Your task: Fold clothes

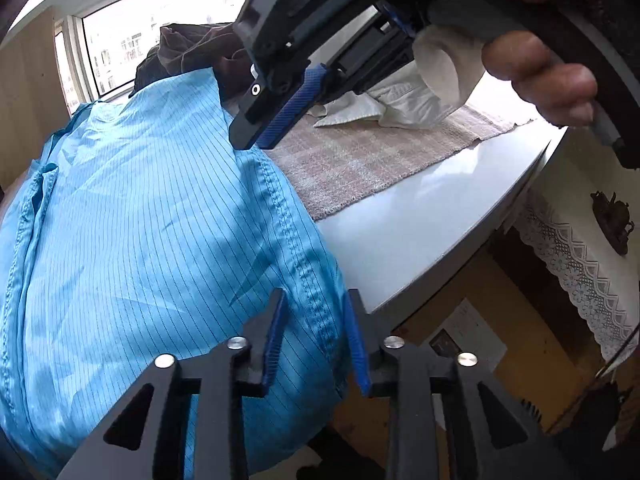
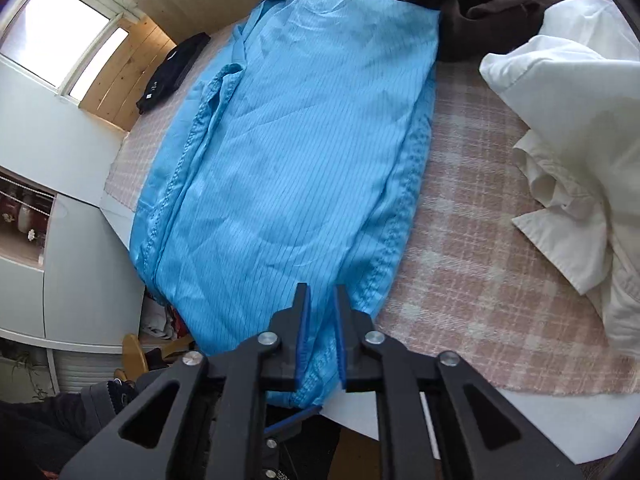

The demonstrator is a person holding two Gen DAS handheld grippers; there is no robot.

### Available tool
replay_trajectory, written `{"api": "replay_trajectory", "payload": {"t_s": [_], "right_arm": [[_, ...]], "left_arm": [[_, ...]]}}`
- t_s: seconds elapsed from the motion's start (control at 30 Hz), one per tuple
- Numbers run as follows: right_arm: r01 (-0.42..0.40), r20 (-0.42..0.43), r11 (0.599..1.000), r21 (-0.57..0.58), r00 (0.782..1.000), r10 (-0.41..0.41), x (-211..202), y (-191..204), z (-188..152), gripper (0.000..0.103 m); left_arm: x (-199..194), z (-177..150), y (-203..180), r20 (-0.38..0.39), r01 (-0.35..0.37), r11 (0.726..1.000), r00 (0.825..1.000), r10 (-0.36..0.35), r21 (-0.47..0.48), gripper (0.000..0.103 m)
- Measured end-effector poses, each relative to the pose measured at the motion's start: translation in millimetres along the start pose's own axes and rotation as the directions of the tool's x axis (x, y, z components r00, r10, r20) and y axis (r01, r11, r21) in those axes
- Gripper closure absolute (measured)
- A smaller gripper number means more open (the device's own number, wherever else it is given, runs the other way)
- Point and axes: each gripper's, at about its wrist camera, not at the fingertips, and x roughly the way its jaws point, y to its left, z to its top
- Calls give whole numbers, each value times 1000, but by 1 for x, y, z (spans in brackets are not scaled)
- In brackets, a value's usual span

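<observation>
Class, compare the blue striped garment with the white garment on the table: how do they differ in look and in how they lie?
The blue striped garment is bright blue with thin dark pinstripes; the white garment is plain cream-white. The blue garment lies spread fairly flat and long, its near end hanging past the table edge; the white garment sits crumpled in a heap. The blue garment's near edge lies between the right gripper fingers; nothing touches the white one. Both rest on the pink plaid cloth.

White counter (image 2: 500,432), near edge bare. Pink plaid cloth (image 2: 480,240) spread over most of it. On the cloth: blue pinstriped garment (image 2: 288,152) centre-left, white garment (image 2: 572,152) right, dark brown garment (image 2: 480,4) far, black item (image 2: 172,72) far left.
</observation>
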Motion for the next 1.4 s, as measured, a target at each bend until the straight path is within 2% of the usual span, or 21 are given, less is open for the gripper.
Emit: {"api": "replay_trajectory", "payload": {"t_s": [0.03,0.23,0.4,0.53,0.7,0.73,0.77,0.83,0.97,1.07,1.27,1.4], "right_arm": [[15,7,1000,17,1000,-15,-1,-7,3,61],[49,54,996,72,997,-53,-9,-43,43,60],[93,123,990,104,987,-105,2,-64,108,60],[29,125,988,149,991,-48,23,-82,153,59],[-17,107,989,144,994,2,44,-83,178,59],[-23,107,989,146,994,8,45,-82,180,65],[-24,106,990,141,994,9,45,-79,182,82],[-11,107,993,116,994,-1,42,-68,186,93],[-5,150,1000,3,989,4,24,-21,201,95],[-10,146,995,-98,989,24,23,27,214,96],[39,71,961,-275,997,-20,74,128,241,96],[87,25,937,-338,996,-84,122,168,249,96]], "left_arm": [[-1,0,3,-3,21,1000,1000,-21,-19,95],[-21,0,32,39,147,973,989,-143,-177,97],[-46,4,51,120,222,938,973,-196,-267,97],[-59,5,62,167,245,920,965,-201,-306,97],[-59,1,72,197,271,893,957,-212,-359,97],[-58,0,73,203,276,889,956,-214,-365,97],[-58,-2,74,208,285,884,953,-220,-371,97],[-59,-7,78,222,296,871,949,-223,-392,97],[-73,-22,98,267,312,837,941,-207,-450,97],[-87,-40,117,300,316,797,937,-179,-514,97],[-113,-82,155,315,261,733,947,-68,-628,97],[-117,-108,182,295,229,681,955,-20,-695,101]]}}
